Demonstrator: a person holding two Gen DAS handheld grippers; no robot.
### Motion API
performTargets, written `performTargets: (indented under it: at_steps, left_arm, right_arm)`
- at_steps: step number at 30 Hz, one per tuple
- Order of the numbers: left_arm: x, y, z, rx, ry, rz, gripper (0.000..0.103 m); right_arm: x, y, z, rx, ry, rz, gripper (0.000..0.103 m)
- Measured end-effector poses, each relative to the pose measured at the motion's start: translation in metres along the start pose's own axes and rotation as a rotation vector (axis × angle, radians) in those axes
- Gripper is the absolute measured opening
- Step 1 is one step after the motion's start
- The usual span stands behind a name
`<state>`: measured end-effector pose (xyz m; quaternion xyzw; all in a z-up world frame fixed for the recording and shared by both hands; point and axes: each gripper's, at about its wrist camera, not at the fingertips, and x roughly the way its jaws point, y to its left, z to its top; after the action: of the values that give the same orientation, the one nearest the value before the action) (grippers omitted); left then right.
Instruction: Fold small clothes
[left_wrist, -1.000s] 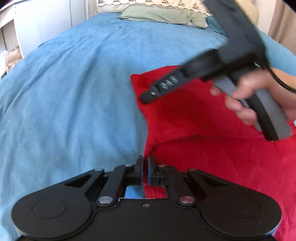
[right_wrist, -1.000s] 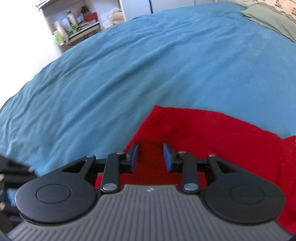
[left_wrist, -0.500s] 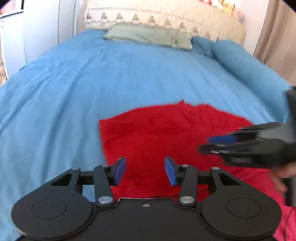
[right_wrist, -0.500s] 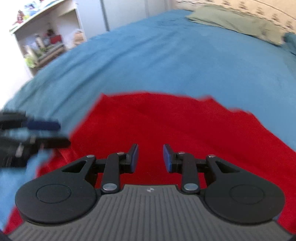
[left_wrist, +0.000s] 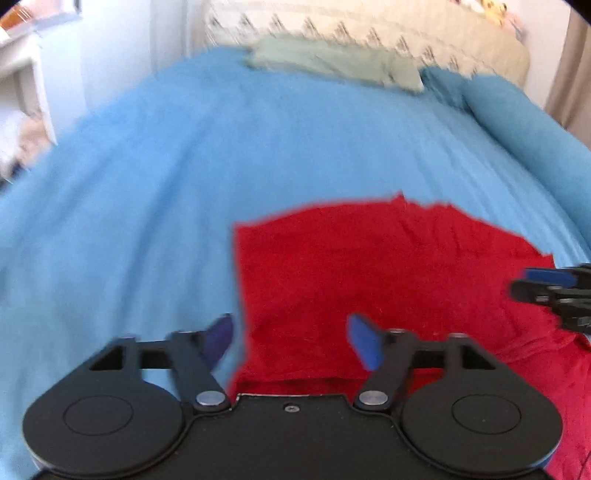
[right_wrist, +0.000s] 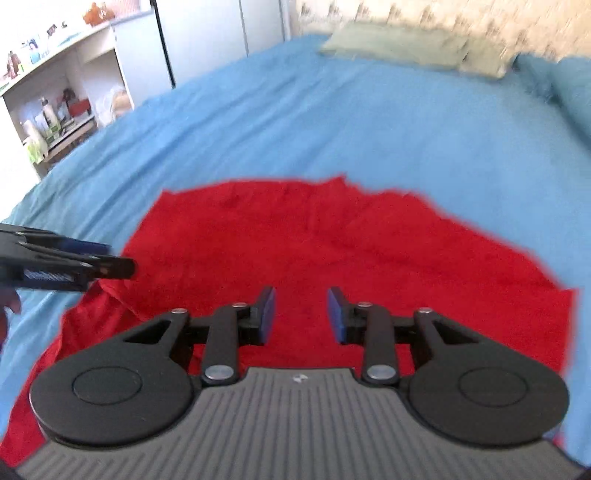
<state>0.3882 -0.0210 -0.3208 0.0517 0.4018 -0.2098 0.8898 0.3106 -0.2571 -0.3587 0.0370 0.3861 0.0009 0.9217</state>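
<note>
A red garment (left_wrist: 369, 266) lies flat on the blue bedspread (left_wrist: 184, 166), with a folded layer on top. My left gripper (left_wrist: 291, 341) is open and empty above the garment's left edge. My right gripper (right_wrist: 301, 314) is open and empty above the garment (right_wrist: 314, 236), near its near edge. The right gripper's fingers (left_wrist: 546, 288) show at the right edge of the left wrist view. The left gripper's fingers (right_wrist: 74, 266) show at the left of the right wrist view, over the garment's left corner.
A green pillow (left_wrist: 332, 62) and a patterned cream pillow (left_wrist: 369, 26) lie at the head of the bed. A blue bolster (left_wrist: 517, 118) lies at the right. White shelves with bottles (right_wrist: 55, 110) stand left of the bed.
My left gripper was shut on the garment's edge and has let go and opened wide. Both grippers have pulled back and apart; the garment now lies folded flat.
</note>
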Motion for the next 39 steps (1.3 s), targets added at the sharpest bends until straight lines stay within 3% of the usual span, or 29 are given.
performTargets:
  at_steps: [1, 2, 4, 6, 12, 19, 24, 29, 39]
  left_arm:
    - [-0.018, 0.002, -0.001, 0.001, -0.021, 0.030, 0.094]
    - [-0.031, 0.005, -0.003, -0.003, -0.033, 0.051, 0.100]
    - [-0.065, 0.012, -0.012, -0.028, -0.051, 0.073, 0.103]
    - [-0.092, 0.018, -0.026, -0.061, -0.024, 0.084, 0.103]
    - [-0.160, 0.020, -0.077, -0.099, 0.051, 0.169, 0.103]
    - [-0.205, -0.001, -0.132, -0.167, 0.187, 0.163, 0.103]
    - [-0.196, -0.002, -0.177, -0.226, 0.270, 0.144, 0.102]
    - [-0.172, 0.004, -0.213, -0.263, 0.331, 0.129, 0.087]
    - [-0.168, 0.001, -0.236, -0.265, 0.346, 0.111, 0.061]
  right_arm:
    - [-0.017, -0.004, 0.001, -0.009, -0.017, -0.018, 0.056]
    - [-0.037, -0.010, 0.001, -0.020, -0.033, -0.035, 0.061]
    - [-0.081, -0.021, -0.003, -0.042, -0.060, -0.075, 0.085]
    - [-0.124, -0.031, -0.013, -0.072, -0.080, -0.117, 0.097]
    - [-0.237, -0.050, -0.063, -0.119, -0.012, -0.200, 0.098]
    - [-0.338, -0.047, -0.138, 0.018, 0.148, -0.202, 0.098]
    - [-0.342, -0.048, -0.203, 0.220, 0.221, -0.170, 0.095]
    - [-0.315, -0.046, -0.260, 0.327, 0.260, -0.162, 0.089]
    - [-0.283, -0.047, -0.297, 0.385, 0.306, -0.095, 0.077]
